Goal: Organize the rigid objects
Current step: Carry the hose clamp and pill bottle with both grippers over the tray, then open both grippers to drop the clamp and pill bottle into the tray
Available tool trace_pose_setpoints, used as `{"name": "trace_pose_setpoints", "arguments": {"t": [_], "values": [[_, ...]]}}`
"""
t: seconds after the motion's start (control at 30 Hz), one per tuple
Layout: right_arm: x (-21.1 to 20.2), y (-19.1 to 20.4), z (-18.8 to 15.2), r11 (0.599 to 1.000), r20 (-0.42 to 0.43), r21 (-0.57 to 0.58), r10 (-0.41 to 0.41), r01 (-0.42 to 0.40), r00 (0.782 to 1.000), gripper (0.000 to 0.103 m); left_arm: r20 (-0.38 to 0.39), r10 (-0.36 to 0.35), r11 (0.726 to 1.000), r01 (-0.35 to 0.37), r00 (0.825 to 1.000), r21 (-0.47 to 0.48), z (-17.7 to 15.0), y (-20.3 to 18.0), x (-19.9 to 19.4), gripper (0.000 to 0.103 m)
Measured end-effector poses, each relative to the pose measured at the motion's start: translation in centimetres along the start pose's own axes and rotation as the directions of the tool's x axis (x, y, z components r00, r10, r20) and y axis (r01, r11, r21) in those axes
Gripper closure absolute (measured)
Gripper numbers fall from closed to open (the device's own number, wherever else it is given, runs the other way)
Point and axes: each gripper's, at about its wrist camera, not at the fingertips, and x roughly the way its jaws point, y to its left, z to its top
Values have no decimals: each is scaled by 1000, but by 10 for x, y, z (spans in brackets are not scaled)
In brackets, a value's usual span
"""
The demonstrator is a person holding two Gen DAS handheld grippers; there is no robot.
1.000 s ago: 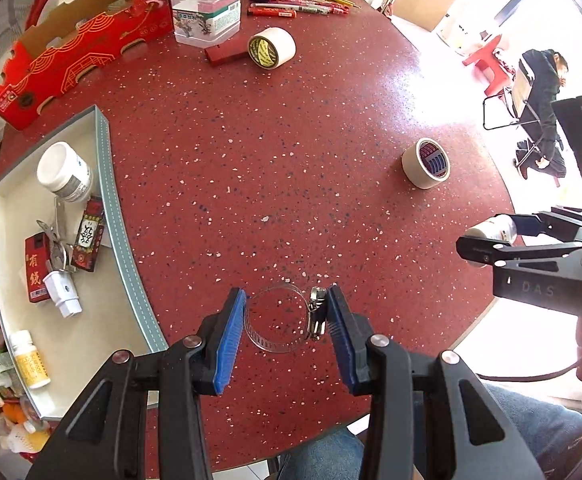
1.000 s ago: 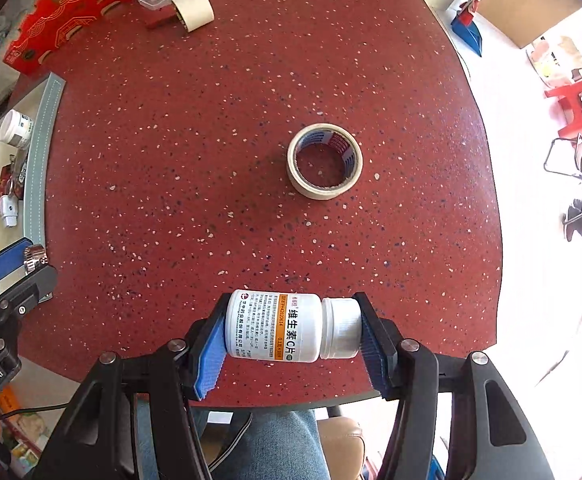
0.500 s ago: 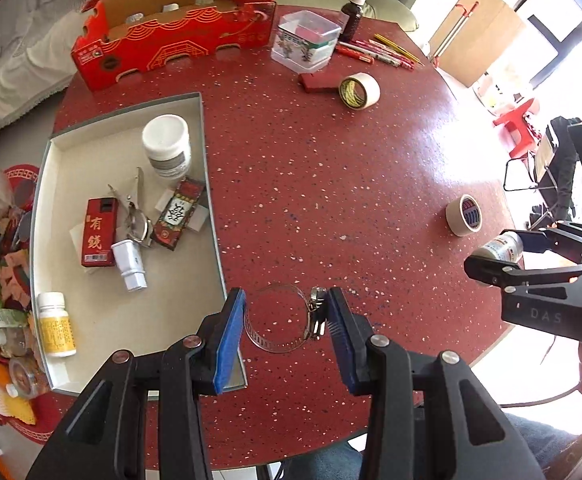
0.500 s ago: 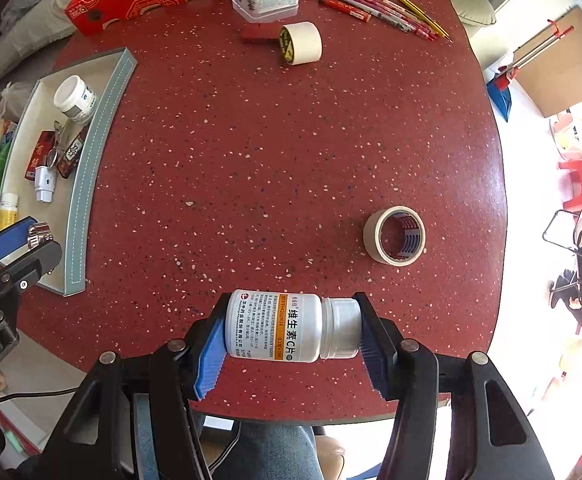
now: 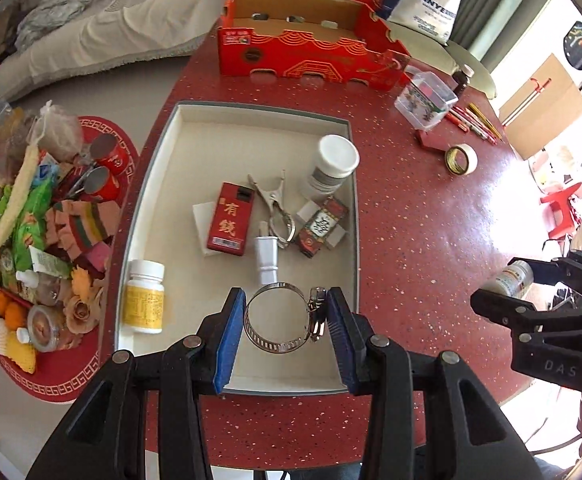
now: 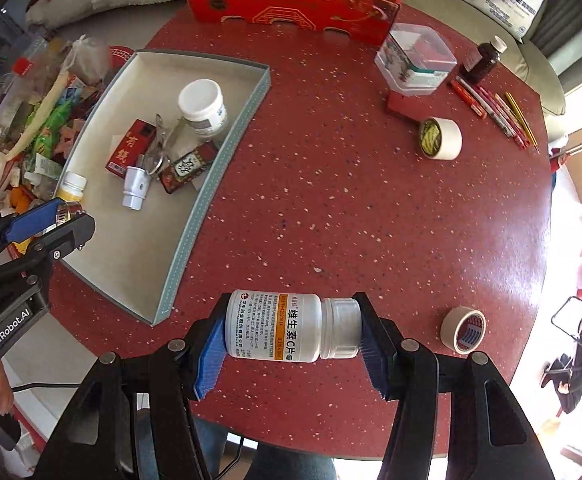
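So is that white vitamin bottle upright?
No, the white vitamin bottle lies sideways, clamped cap-to-base in the right hand-held gripper.

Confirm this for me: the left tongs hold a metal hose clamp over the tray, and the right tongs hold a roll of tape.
Not quite. The right tongs hold a white pill bottle, seen in the right wrist view. The left tongs do hold the hose clamp over the tray.

Two downward wrist fisheyes above the red table, both sharing the tray.
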Motion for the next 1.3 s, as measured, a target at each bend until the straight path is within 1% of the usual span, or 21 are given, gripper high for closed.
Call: {"name": "trace_pose_setpoints", "arguments": {"t": [0.13,0.23,0.4,0.53,0.77,1.0,1.3], "values": [[3,28,16,998,3,-49,48,-48,999,43,7,40,997,-39,999,-65,2,26,0,58],[8,49,26,993,-12,-80,84,-85,996,43,0,53,993,-53,999,-104,3,40,3,58],[14,78,40,986,-19,-142,90,-92,996,43,2,62,991,-61,998,-119,8,49,6,59],[18,84,51,983,-22,-141,111,-113,994,43,0,69,990,-69,998,-120,17,52,11,58],[26,89,63,982,-27,-169,80,-83,996,43,-7,91,989,-91,996,-113,30,54,23,59],[35,92,61,975,-50,-200,84,-93,995,43,-36,102,989,-105,994,-106,31,55,33,59],[46,104,55,955,-60,-288,52,-67,997,43,-77,92,989,-100,993,-111,28,51,46,59]]}}
